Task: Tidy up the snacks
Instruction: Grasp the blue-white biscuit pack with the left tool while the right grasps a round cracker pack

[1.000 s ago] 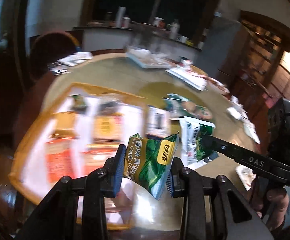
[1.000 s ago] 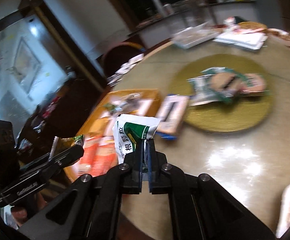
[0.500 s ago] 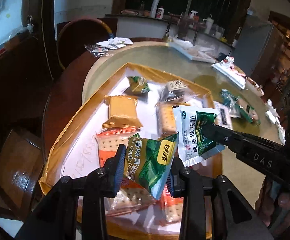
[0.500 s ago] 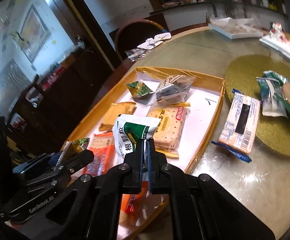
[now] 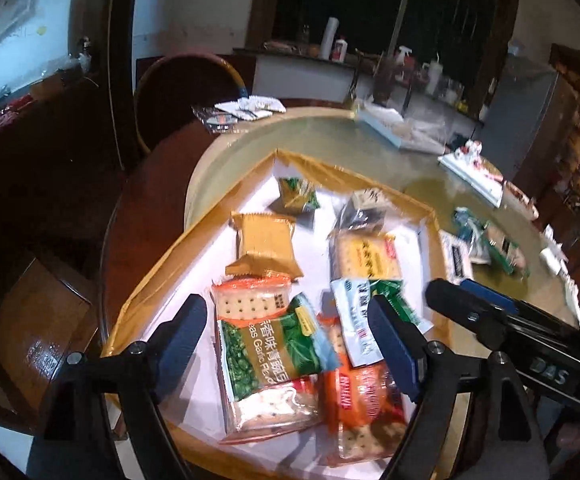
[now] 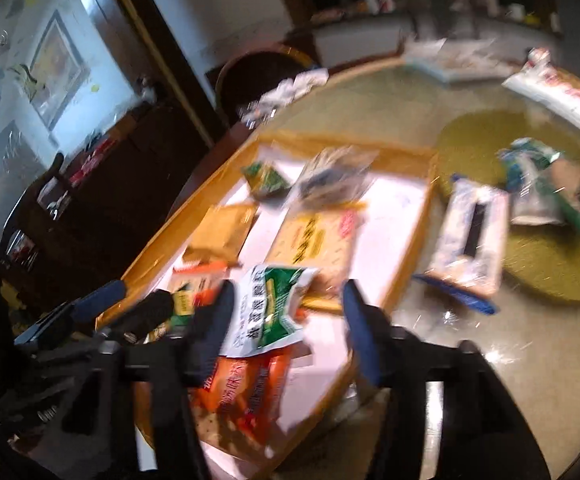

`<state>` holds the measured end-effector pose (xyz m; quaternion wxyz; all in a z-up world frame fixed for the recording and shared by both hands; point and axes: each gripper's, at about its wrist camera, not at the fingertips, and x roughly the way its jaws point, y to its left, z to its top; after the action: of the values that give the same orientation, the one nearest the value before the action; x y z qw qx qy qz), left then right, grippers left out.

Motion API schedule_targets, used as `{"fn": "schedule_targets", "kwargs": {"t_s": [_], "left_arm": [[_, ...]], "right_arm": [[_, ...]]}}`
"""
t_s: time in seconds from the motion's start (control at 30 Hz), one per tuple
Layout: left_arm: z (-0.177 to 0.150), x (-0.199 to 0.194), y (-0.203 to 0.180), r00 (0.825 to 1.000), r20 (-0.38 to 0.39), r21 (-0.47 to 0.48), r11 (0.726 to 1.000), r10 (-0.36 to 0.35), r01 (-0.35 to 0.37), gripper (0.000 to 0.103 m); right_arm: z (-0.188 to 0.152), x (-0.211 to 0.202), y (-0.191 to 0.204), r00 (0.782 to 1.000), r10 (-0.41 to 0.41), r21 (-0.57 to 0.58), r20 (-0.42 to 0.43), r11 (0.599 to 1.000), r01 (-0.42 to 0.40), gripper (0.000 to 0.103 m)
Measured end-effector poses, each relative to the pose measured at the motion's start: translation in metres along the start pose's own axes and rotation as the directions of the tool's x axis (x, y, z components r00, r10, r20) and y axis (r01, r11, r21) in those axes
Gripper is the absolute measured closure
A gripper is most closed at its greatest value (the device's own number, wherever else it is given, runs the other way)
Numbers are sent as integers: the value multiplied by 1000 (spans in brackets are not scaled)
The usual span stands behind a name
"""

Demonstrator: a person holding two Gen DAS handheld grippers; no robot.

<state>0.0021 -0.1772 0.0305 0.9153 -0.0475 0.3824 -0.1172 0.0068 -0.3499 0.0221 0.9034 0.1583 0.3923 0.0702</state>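
left gripper (image 5: pixel 286 344) opening – green garlic-pea packet (image 5: pixel 274 344) dropping free; right gripper (image 6: pixel 286 320) opening – white-green sachet (image 6: pixel 270 308) released | both landing in shallow orange-rimmed tray (image 5: pixel 353 178)

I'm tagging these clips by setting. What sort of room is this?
Most likely a home dining room beside a kitchen: a large round table with a chair drawn up to it, and a counter crowded with bottles beneath a dark window.

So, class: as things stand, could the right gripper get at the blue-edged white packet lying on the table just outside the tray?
Probably yes. The right gripper, its jaws opening, has only the green and white packet between them, unpinched. The blue-edged white packet lies uncovered beside the tray, nothing over it.
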Motion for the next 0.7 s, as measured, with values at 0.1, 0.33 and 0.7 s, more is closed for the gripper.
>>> {"fn": "schedule_targets", "kwargs": {"t_s": [0.1,0.33,0.7], "left_arm": [[2,-11,-9,999,34,4,1000,-20,20,20],[4,-25,-51,997,55,55,997,-58,55,20],[10,-13,-135,984,-27,197,964,-178,180,20]], "right_arm": [[1,-23,-9,998,-10,16,69,1000,9,30],[-2,-68,-52,974,-27,155,226,988,-9,27],[6,-118,-157,968,-74,345,242,939,-14,27]]}}
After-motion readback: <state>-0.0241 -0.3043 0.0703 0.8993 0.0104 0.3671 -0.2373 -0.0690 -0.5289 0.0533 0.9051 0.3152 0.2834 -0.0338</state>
